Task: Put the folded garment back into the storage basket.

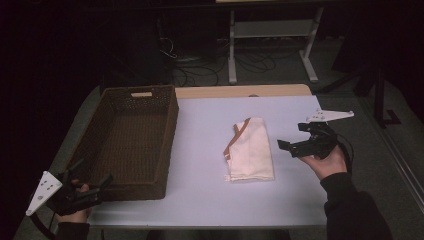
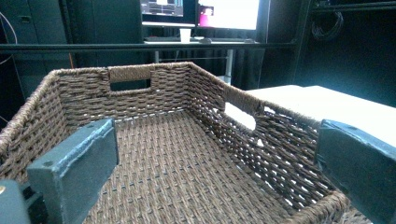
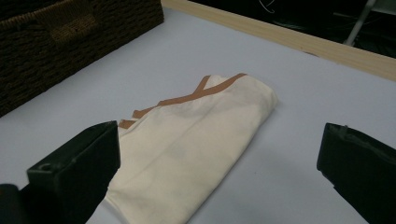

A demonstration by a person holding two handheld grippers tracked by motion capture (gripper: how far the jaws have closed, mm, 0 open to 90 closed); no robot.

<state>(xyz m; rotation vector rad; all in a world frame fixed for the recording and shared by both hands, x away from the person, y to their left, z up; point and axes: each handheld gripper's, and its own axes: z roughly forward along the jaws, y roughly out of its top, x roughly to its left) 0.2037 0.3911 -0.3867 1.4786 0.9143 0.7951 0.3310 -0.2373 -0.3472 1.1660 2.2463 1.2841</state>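
Cream cloth [image 3: 196,140]: folded, just ahead of right gripper [image 1: 297,137], untouched.
Right jaws: spread wide.
Left gripper [image 1: 90,175]: jaws spread, at wicker basket [image 2: 187,88].

White table [image 1: 200,195], desk legs [image 1: 232,50], floor cables [image 1: 200,75], monitors [image 2: 229,13]

This looks like a lab or recording room, kept dim apart from the lit white table [image 1: 200,200]. Behind it on the floor lies a tangle of cables [image 1: 200,70] beside the white metal legs of another workbench [image 1: 270,45]. The left gripper view looks past the table to a dark rail and a desk carrying two lit computer monitors [image 2: 205,11], with more coiled cables [image 2: 327,25] hanging on a dark rack at the right.
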